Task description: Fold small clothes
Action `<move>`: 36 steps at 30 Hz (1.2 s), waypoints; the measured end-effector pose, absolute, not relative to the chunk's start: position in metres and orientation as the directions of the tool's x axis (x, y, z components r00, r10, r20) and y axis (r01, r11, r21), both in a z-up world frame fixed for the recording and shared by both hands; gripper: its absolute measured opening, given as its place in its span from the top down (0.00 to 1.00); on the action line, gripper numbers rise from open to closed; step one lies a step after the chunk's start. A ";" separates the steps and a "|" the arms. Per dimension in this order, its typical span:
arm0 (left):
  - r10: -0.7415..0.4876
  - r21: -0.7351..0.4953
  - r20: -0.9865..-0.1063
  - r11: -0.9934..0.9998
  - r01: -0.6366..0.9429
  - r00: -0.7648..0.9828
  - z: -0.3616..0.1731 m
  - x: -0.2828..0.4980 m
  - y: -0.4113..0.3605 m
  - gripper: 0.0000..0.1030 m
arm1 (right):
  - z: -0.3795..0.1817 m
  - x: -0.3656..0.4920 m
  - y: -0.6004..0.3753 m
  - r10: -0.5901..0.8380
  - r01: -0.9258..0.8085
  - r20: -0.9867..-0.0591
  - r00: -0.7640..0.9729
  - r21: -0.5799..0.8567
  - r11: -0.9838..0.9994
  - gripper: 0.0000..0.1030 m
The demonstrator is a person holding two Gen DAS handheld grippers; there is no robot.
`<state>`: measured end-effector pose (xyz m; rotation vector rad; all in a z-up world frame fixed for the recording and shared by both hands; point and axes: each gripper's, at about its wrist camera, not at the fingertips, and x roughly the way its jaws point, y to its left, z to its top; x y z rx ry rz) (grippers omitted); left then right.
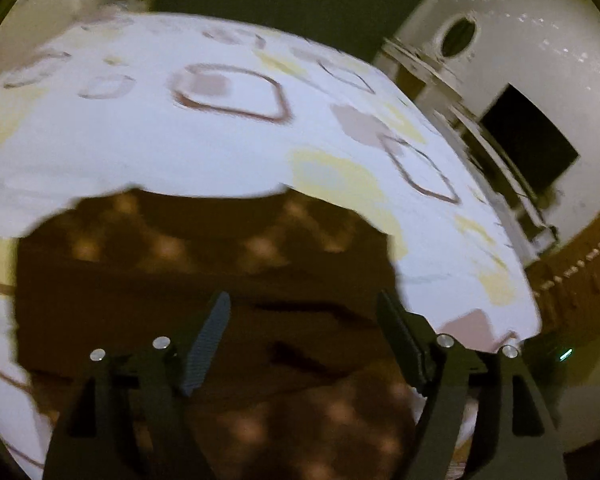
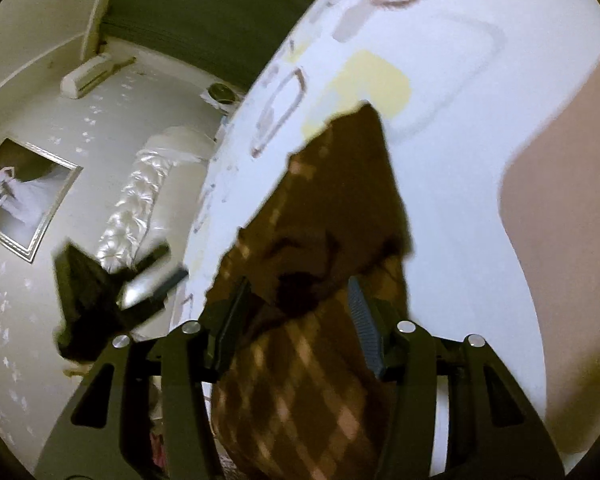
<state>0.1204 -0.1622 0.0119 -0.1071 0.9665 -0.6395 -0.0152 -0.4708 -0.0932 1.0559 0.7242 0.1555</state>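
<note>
Brown patterned cloth [image 1: 204,264] on bed [image 1: 220,140]. Left claw [image 1: 304,312]: wide open above cloth, gripping nothing. Right claw [image 2: 300,304]: part open, cloth bunched between fingers; grip unclear.

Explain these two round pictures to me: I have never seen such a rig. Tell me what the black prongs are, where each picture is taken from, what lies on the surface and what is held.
No robot here: a person carries a two-finger tool in each hand, each with a wide-angle camera looking along its fingers, hence the round, bent pictures. One picture is from the left tool, the other from the right tool; the black prongs are their fingers. Both look at a white sheet printed with yellow and brown shapes, which covers the surface. On it lies a small brown checked garment. The left tool stands open above the garment, gripping nothing. The garment passes between the right tool's fingers, but blur hides whether they pinch it.
</note>
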 end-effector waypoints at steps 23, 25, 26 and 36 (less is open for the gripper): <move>-0.439 -0.404 -0.777 0.897 0.177 0.451 -0.072 0.136 -0.015 0.26 | -0.141 0.050 -0.416 0.575 0.386 -0.493 0.653 0.870 0.308 0.56; -0.448 -0.422 -0.774 0.892 0.163 0.448 -0.075 0.137 -0.012 0.26 | -0.144 0.052 -0.414 0.561 0.401 -0.510 0.652 0.860 0.315 0.64; -0.452 -0.430 -0.773 0.889 0.157 0.445 -0.076 0.137 -0.011 0.27 | -0.145 0.053 -0.414 0.551 0.411 -0.522 0.651 0.853 0.322 0.71; -0.466 -0.446 -0.768 0.881 0.154 0.439 -0.077 0.136 -0.006 0.26 | -0.095 0.066 -0.421 0.390 0.338 -0.610 0.690 0.748 0.571 0.93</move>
